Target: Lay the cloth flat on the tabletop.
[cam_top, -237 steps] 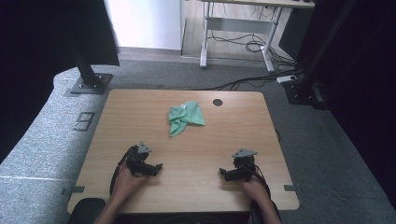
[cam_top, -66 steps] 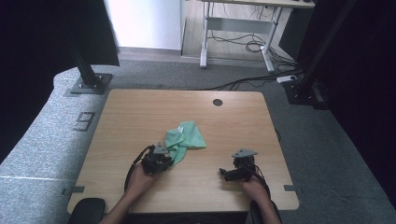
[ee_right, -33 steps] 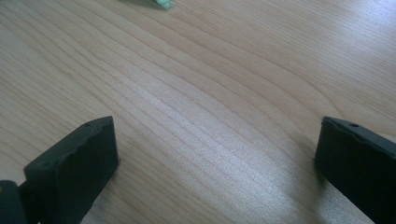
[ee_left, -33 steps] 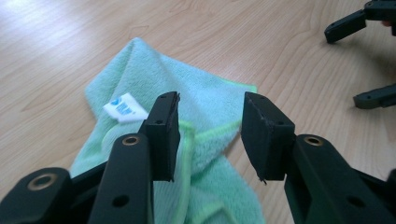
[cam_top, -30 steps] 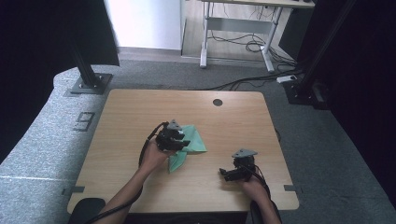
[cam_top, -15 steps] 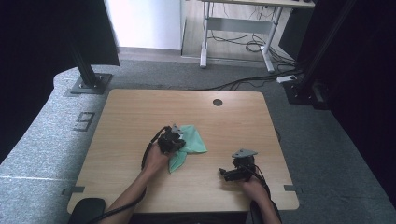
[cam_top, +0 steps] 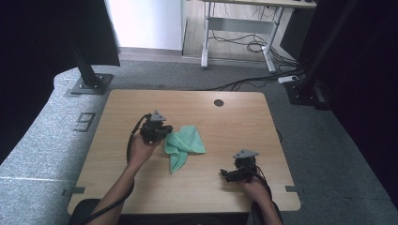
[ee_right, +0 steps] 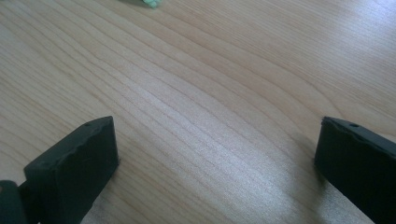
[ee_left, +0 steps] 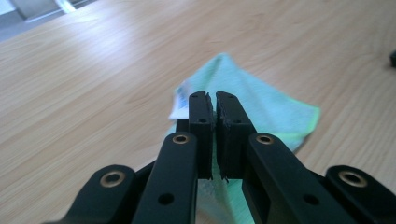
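A green cloth (cam_top: 187,144) lies crumpled near the middle of the wooden table (cam_top: 117,108). My left gripper (cam_top: 164,136) is at the cloth's left edge, held in a hand a little above the tabletop. In the left gripper view its jaws (ee_left: 214,100) stand pressed together with a fold of the cloth (ee_left: 271,109) pinched between them and hanging below. My right gripper (cam_top: 225,174) rests near the table's front right, open. Its jaws (ee_right: 215,140) stand wide apart over bare wood, and a tip of the cloth (ee_right: 150,2) shows at the top edge.
A dark round cable hole (cam_top: 218,102) sits near the table's far edge. Black frame posts (cam_top: 87,70) stand off the far left and far right corners. Grey carpet (cam_top: 42,154) surrounds the table.
The left hand has shifted left and away from the person and risen slightly, drawing the cloth's left edge with it. The right gripper has stayed put.
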Demonstrator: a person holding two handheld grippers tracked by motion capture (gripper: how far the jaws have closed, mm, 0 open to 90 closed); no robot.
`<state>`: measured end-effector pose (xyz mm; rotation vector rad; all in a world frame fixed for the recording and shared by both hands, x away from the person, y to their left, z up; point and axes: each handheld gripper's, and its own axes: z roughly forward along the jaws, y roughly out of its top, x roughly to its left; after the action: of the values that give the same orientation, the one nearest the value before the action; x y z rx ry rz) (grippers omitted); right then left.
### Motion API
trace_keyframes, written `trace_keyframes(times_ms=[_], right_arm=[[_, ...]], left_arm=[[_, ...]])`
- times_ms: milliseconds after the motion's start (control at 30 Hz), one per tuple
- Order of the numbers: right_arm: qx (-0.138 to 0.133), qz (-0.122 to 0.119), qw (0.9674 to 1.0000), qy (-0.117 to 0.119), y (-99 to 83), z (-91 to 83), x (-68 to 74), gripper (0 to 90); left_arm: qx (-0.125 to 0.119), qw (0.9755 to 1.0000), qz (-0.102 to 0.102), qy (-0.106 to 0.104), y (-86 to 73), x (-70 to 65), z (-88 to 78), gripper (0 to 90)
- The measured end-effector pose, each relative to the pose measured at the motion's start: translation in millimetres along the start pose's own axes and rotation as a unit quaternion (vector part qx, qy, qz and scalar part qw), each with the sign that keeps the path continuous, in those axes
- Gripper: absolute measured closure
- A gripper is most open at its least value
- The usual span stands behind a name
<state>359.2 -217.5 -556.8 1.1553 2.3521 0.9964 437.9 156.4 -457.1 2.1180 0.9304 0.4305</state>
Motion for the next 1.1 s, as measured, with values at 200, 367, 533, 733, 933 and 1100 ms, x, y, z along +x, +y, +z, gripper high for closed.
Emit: trace_keyframes(times_ms=[200, 367, 533, 733, 933, 1100], right_arm=[[0.000, 0.000, 1.0000, 0.000, 0.0, 0.0, 0.1, 0.0], [0.000, 0.001, 1.0000, 0.000, 0.0, 0.0, 0.2, 0.0], [0.000, 0.000, 1.0000, 0.000, 0.0, 0.0, 0.1, 0.0], [0.000, 0.001, 1.0000, 0.000, 0.0, 0.0, 0.1, 0.0], [0.000, 0.001, 1.0000, 0.000, 0.0, 0.0, 0.1, 0.0], [0.000, 0.001, 1.0000, 0.000, 0.0, 0.0, 0.2, 0.0]], left_arm=[[0.015, 0.9987, -0.039, 0.031, -29.3, 31.7, -13.4, 84.8], [0.033, 0.9966, -0.063, 0.042, -52.7, 48.2, -10.8, 84.1], [0.047, 0.9951, -0.072, 0.049, -69.1, 54.6, -4.0, 83.2], [0.065, 0.9936, -0.076, 0.053, -83.0, 57.5, 4.5, 81.5], [0.077, 0.9924, -0.078, 0.057, -89.7, 59.2, 9.9, 70.4], [0.046, 0.9965, -0.057, 0.040, -68.2, 52.3, 1.7, 60.6]])
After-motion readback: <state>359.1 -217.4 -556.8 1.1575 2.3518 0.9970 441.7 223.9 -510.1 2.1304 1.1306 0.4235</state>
